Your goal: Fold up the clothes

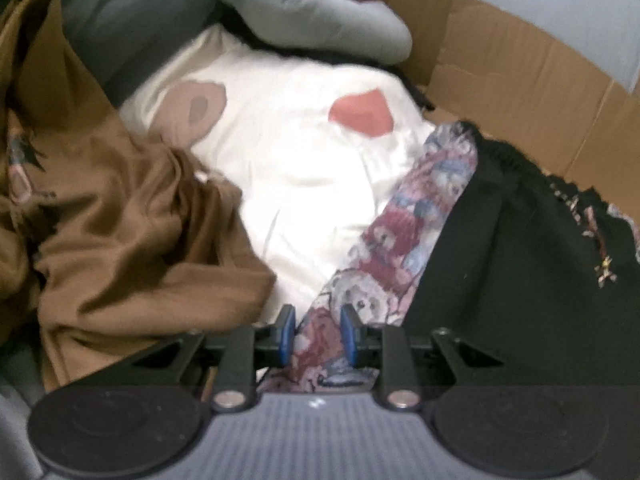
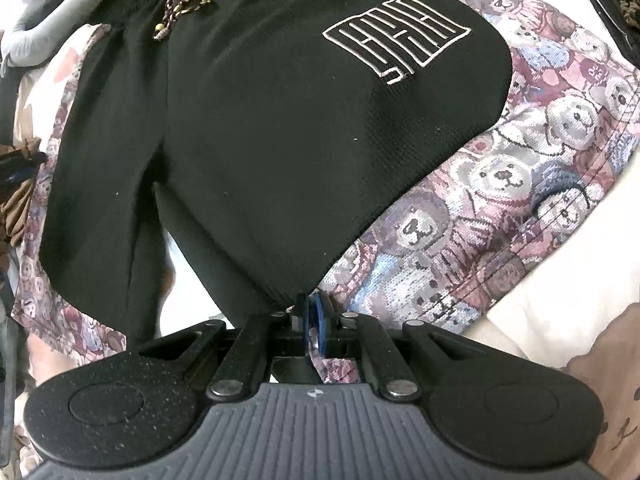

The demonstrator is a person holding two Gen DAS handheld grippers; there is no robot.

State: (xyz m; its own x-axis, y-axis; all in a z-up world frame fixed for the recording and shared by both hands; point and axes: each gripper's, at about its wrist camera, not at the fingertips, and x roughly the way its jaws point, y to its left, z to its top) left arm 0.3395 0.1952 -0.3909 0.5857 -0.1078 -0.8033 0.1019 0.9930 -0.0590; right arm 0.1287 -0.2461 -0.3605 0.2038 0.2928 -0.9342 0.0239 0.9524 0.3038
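Observation:
Black shorts (image 2: pixel 260 120) with a white maze-like logo (image 2: pixel 400 36) and a beaded drawstring (image 2: pixel 180 4) lie flat on a bear-print cloth (image 2: pixel 500 200). My right gripper (image 2: pixel 314 316) is at the hem corner of one shorts leg. Its blue pads are pressed together on a thin fold of the bear-print cloth, and the black hem touches the fingertips. In the left wrist view the bear-print cloth (image 1: pixel 420 200) runs as a raised strip beside the shorts (image 1: pixel 520 260). My left gripper (image 1: pixel 318 332) is clamped on a thick bunch of that strip.
A crumpled brown garment (image 1: pixel 120 220) lies to the left. A white cushion with a red heart (image 1: pixel 300 140) sits ahead. A grey stuffed shape (image 1: pixel 320 12) and a flattened cardboard sheet (image 1: pixel 520 72) lie behind. White bedding (image 2: pixel 560 300) shows on the right.

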